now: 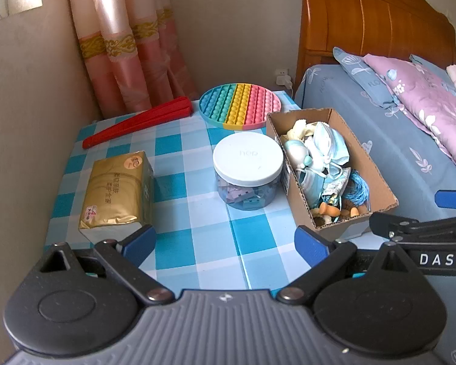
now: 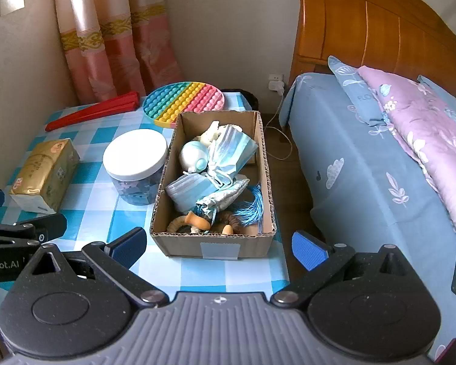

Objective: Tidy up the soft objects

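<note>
Both grippers, left [image 1: 225,245] & right [image 2: 219,248], hover w/ blue pads spread wide, nothing held. Ahead: brown cardboard box [image 2: 263,152] on blue-checked tablecloth [image 1: 194,237], filled w/ crumpled blue face masks [image 2: 228,149] & tassel. White-lidded clear jar [image 1: 247,159] touches box's left wall.

You have bare tablecloth [image 1: 197,228] between the tissue pack [image 1: 117,188] and the jar [image 1: 247,170]. The jar touches the cardboard box [image 2: 215,248], blocking its left side; its top is open.
</note>
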Available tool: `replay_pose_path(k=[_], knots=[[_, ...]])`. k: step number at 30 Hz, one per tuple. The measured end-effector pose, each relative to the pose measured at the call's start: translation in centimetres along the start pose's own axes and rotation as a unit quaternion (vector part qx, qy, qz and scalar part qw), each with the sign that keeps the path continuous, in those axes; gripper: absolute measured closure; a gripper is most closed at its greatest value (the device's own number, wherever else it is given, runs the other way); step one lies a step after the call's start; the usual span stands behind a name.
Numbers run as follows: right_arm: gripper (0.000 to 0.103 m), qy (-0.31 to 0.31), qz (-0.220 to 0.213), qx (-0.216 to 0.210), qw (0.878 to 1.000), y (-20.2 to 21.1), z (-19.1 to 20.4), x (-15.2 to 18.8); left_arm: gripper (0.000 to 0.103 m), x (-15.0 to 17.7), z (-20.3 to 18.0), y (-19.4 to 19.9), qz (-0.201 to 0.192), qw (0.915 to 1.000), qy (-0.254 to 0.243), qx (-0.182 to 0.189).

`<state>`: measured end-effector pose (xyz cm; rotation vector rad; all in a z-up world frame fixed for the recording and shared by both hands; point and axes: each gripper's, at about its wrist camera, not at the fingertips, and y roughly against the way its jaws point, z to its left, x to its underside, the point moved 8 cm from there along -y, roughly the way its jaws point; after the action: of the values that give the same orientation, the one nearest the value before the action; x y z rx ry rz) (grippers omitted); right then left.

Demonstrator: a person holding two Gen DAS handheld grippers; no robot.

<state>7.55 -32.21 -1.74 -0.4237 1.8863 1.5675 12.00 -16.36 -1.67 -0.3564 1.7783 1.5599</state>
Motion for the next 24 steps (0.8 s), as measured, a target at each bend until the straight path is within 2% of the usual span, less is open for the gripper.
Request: replay_pose_path(k=[24], knots=[[0.000, 0.000, 0.009, 0.003, 1.000, -0.44, -0.11, 0.33, 0.006, 0.03, -0.23, -0.17, 0.002, 1.0000, 0.000, -0.001]])
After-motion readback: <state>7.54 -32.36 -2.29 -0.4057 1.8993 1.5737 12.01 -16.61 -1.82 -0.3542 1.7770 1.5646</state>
